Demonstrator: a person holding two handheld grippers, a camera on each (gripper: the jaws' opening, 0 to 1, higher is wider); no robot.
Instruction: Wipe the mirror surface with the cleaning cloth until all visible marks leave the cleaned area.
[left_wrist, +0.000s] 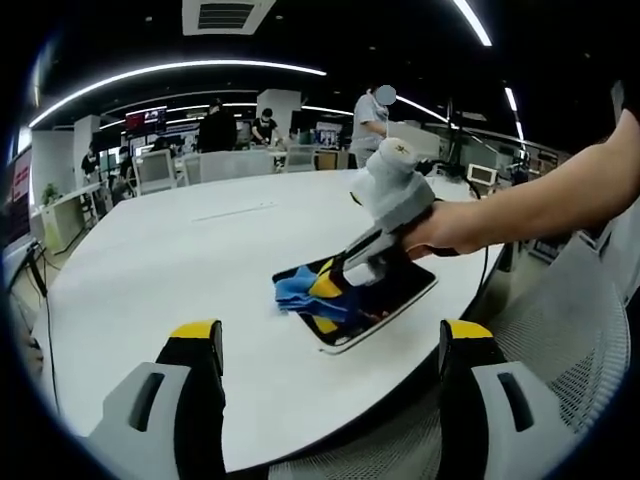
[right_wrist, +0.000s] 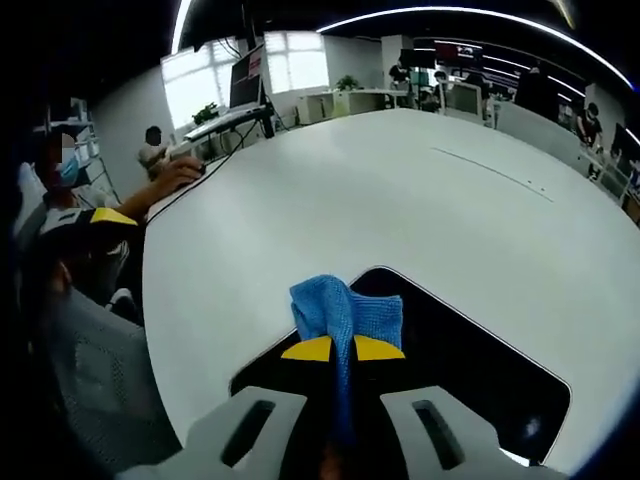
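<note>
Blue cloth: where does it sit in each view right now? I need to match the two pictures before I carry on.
Left gripper view: the blue cloth lies right of centre, on the near-left end of the mirror, pinched by the right gripper coming in from the right.
Right gripper view: low centre, bunched between the yellow tips of that view's own jaws, over the mirror's dark glass.
Shared landmark: the mirror's pale rounded frame on the white table.
</note>
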